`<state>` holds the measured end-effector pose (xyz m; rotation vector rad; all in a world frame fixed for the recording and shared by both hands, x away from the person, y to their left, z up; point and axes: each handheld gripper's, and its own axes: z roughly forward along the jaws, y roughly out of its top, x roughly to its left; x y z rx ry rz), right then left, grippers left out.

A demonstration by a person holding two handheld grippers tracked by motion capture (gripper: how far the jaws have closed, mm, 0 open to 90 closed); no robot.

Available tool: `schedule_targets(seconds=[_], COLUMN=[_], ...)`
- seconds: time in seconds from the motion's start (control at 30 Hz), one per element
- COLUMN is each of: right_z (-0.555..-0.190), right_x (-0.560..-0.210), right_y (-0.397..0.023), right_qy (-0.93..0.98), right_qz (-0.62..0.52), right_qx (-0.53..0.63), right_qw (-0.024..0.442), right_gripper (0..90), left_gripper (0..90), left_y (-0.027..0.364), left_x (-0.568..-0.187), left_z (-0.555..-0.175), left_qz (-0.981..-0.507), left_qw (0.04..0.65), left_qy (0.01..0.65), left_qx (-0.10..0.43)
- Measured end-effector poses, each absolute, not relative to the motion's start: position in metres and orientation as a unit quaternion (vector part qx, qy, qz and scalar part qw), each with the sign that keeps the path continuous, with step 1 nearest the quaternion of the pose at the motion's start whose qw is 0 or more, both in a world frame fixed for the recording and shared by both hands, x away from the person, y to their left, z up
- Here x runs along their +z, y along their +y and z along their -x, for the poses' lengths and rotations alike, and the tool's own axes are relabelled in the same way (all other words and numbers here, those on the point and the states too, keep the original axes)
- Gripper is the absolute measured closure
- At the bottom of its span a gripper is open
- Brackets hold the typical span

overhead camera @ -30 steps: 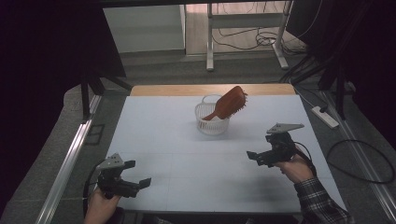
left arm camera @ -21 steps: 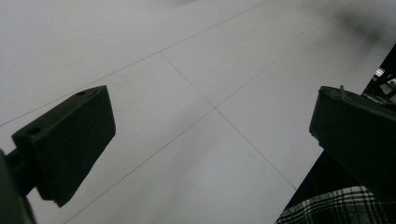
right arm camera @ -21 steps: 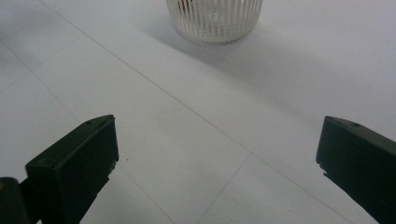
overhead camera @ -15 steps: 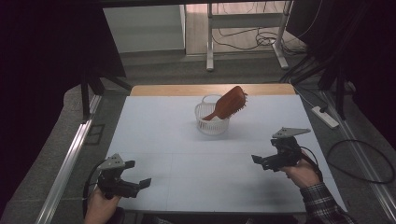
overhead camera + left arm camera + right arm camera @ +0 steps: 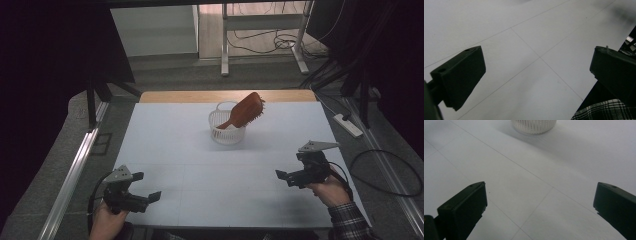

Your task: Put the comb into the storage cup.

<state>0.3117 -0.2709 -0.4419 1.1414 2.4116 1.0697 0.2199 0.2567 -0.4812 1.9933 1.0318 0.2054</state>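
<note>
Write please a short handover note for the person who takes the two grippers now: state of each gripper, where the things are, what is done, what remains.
Left gripper: open, empty, at the near left corner of the table.
Right gripper: open, empty, at the near right side, jaws pointing toward the middle.
Things: the brown hairbrush stands tilted in the white slatted basket at the far middle of the table, handle down, head leaning over the rim.
Done: the brush appears already placed in the basket.
Left: probably nothing to grasp; both grippers are apart from the basket.
</note>
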Motion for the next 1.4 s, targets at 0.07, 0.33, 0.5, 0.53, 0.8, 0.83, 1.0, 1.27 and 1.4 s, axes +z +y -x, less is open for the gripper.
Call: schedule_targets(seconds=[0.07,0.33,0.5,0.53,0.8,0.83,1.0,1.27,1.4], right_z=[-0.310,-0.304,-0.301,-0.300,-0.294,-0.294,-0.291,-0.286,-0.282], right_x=[-0.442,-0.444,-0.445,-0.445,-0.446,-0.446,-0.447,-0.449,-0.449], right_y=[-0.274,-0.282,-0.285,-0.286,-0.293,-0.293,-0.299,-0.309,-0.313], right_qy=[0.830,0.829,0.829,0.828,0.826,0.826,0.825,0.818,0.816], right_qz=[-0.396,-0.403,-0.403,-0.403,-0.410,-0.411,-0.416,-0.429,-0.433], right_qx=[0.369,0.365,0.364,0.364,0.361,0.360,0.355,0.353,0.352], right_qw=[0.134,0.135,0.135,0.136,0.137,0.138,0.145,0.148,0.151], right_gripper=[0.0,0.0,0.0,0.0,0.0,0.0,0.0,0.0,0.0], left_gripper=[0.2,0.1,0.2,0.2,0.3,0.2,0.3,0.3,0.3], left_y=[0.257,0.257,0.257,0.257,0.257,0.257,0.257,0.257,0.257], left_x=[-0.481,-0.482,-0.482,-0.482,-0.482,-0.482,-0.482,-0.482,-0.482], left_z=[-0.220,-0.220,-0.220,-0.220,-0.220,-0.220,-0.221,-0.221,-0.221], left_qz=[-0.799,-0.798,-0.798,-0.798,-0.797,-0.797,-0.797,-0.798,-0.797], left_qw=[0.430,0.431,0.431,0.431,0.431,0.432,0.432,0.431,0.431], left_qy=[0.412,0.414,0.414,0.414,0.414,0.415,0.415,0.415,0.415], left_qx=[0.082,0.080,0.080,0.079,0.078,0.078,0.077,0.077,0.077])
